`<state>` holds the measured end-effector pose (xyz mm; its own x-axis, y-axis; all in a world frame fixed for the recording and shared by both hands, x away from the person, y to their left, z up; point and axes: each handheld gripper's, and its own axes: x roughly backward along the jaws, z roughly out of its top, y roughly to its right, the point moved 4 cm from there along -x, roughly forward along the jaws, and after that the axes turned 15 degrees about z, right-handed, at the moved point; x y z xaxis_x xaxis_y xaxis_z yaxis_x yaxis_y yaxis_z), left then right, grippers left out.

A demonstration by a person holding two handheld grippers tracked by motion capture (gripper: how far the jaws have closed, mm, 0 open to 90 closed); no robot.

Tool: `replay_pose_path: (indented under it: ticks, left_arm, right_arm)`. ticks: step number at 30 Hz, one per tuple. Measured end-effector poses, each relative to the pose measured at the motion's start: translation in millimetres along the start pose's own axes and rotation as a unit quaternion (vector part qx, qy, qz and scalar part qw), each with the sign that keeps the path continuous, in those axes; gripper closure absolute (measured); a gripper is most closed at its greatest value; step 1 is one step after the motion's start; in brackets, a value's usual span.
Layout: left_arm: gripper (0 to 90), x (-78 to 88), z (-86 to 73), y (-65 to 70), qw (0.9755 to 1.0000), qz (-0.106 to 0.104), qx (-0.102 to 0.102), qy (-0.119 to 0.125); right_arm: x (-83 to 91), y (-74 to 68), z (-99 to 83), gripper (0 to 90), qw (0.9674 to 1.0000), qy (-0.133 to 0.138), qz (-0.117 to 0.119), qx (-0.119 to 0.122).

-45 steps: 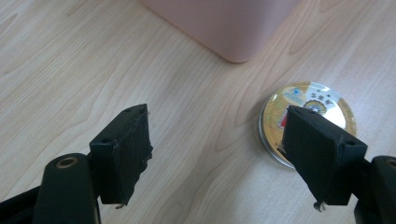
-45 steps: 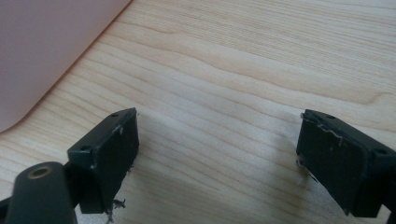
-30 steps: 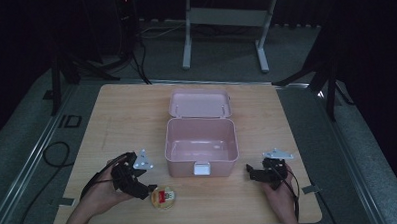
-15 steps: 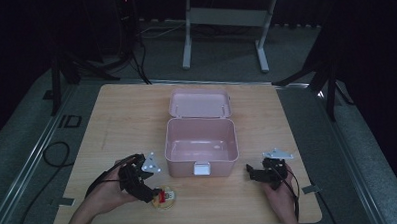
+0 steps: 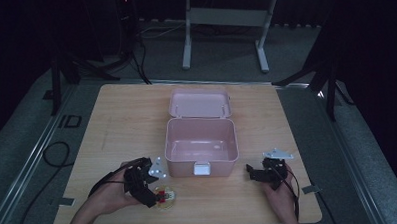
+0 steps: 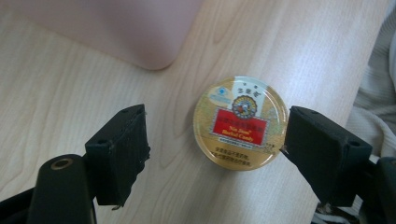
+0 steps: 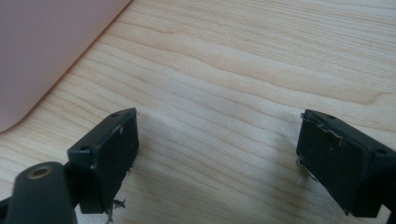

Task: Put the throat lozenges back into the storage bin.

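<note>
Left gripper (image 6: pixel 215 140) has come down over the round tin (image 6: pixel 240 122) since a second ago; jaws wide, tin between them, one jaw just touching its rim. Pink box (image 5: pixel 201 145) lies just beyond. Right gripper (image 7: pixel 217 154) unchanged: wide open, empty, on bare table (image 7: pixel 243 70).

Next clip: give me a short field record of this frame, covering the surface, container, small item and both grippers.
surface: wooden table
container: pink box, lid open, looks empty
small item: round candy tin, gold with a red label, flat on the table near the box's corner
left gripper: open, jaws on either side of the tin, one at its rim, the other apart
right gripper: open, nothing between its jaws, over bare table
</note>
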<state>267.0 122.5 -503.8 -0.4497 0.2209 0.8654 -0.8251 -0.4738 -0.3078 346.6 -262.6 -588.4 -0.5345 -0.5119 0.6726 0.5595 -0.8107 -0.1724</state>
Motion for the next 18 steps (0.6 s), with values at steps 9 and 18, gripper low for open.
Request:
replay_pose_path:
  ticks: [9,18]
  left_arm:
    - [22.2,-6.1,5.8,7.8,0.9994,-0.016,-0.027,-0.015]
    - [19.0,-15.1,7.6,12.8,0.9977,-0.030,-0.047,-0.040]
  right_arm:
    - [0.0,0.0,0.0,12.8,1.0000,0.000,0.000,0.000]
    - [0.0,0.0,0.0,12.8,1.0000,0.000,0.000,0.000]
